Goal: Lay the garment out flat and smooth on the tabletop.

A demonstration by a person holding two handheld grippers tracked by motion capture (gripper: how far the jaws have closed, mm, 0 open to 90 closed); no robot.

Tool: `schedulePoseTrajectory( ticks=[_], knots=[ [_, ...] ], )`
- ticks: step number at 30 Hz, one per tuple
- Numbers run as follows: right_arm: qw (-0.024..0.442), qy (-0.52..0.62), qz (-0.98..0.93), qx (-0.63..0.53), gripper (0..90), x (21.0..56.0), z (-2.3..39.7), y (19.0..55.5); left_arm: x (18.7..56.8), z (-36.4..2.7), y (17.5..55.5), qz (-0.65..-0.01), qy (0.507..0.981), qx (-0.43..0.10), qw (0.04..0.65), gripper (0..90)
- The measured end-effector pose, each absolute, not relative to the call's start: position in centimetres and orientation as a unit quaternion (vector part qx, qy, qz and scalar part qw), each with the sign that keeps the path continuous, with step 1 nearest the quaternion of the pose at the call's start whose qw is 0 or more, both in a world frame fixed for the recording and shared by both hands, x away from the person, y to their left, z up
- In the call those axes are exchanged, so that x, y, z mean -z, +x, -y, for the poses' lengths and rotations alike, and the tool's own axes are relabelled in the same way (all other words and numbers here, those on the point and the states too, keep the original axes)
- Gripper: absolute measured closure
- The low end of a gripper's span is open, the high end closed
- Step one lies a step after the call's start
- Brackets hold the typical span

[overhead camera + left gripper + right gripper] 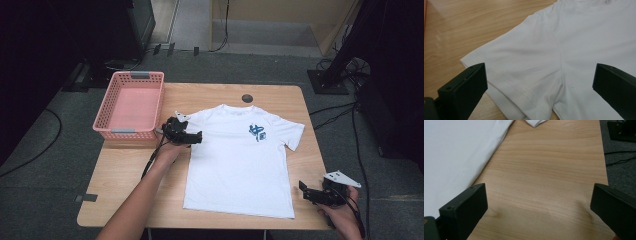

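One white T-shirt (240, 160) flat at frame centre on the bench (125, 180); one pink basket (131, 104) upper left. Left gripper (196, 137) at the sleeve, right gripper (303, 192) lower right; both jaws wide, empty. Risk: pinching only one layer, dragging cloth askew.

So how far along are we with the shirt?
Early. The white T-shirt lies spread flat, print up, with no fold made. The left gripper is open at the shirt's sleeve; the right gripper is open beside the hem corner. Grasping and all folding remain, and the pink basket is empty.
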State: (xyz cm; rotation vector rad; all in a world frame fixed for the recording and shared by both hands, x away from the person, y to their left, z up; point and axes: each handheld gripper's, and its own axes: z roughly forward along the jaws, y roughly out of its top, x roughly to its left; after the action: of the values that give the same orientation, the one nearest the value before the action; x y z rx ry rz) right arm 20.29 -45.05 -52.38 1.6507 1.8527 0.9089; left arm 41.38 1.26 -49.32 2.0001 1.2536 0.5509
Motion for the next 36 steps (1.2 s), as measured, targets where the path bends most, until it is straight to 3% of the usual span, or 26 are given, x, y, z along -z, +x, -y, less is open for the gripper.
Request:
schedulePoseTrajectory(
  ticks=[36],
  knots=[
    [0.241, 0.598, -0.702, -0.302, 0.0, 52.8, 44.7, 20.3, 48.5, -5.7, 33.7, -0.467, 0.764, -0.220, 0.387, 0.0]
  ],
)
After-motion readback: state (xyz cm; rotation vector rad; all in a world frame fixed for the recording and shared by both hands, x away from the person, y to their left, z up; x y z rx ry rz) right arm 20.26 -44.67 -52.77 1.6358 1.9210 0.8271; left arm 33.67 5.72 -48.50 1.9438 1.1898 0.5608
